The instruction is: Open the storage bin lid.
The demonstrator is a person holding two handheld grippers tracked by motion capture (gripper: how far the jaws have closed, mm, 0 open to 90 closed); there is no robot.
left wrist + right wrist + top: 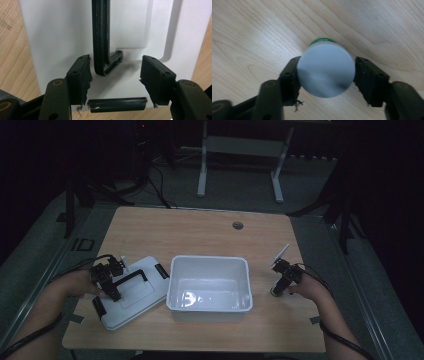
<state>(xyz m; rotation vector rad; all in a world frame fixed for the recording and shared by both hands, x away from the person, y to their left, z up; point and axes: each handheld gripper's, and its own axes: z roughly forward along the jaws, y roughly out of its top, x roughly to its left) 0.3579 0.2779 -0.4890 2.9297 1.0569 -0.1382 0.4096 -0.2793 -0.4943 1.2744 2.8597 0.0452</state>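
Note:
A white lid [136,306] with a black handle [128,279] lies flat on the wooden table, left of a white bin [172,270]. My left gripper [114,292] hangs over the lid [55,37] and is open. Its jaws stand on either side of the handle's near corner [107,66] without touching it. A black latch [117,104] sits at the lid's edge just below the jaws. Right of the bin, my right gripper [277,289] points down at the table and is shut on a small round container [325,75] with a pale grey top and a green band.
The open white bin sits mid-table and holds nothing I can make out. A round cable hole [238,225] lies near the table's far edge. Bare wood [200,232] stretches behind the bin. Beyond the table stand a desk frame [202,170] and floor cables.

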